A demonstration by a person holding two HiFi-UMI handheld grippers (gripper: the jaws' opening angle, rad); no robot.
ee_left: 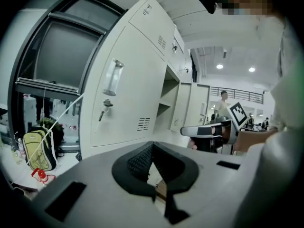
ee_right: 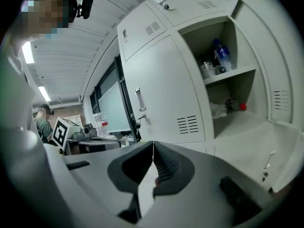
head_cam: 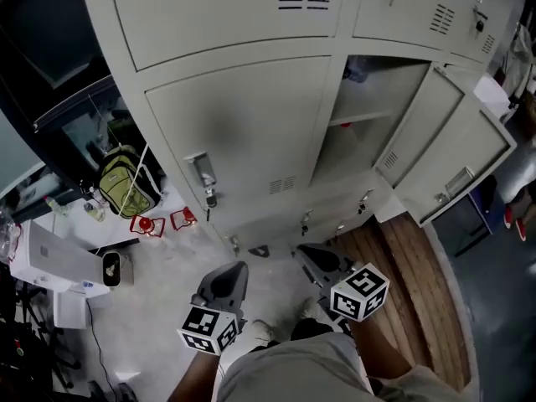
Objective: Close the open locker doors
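Held low before the body, left gripper (head_cam: pixel 237 268) and right gripper (head_cam: pixel 308 255) both pinched together on nothing, probably readied as blunt pushers, with the open locker door (head_cam: pixel 452 162) ahead and right of the right gripper, well apart, baring a shelved water bottle (ee_right: pixel 221 53).

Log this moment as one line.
left gripper: shut, empty | right gripper: shut, empty | pale grey metal locker door: open, untouched
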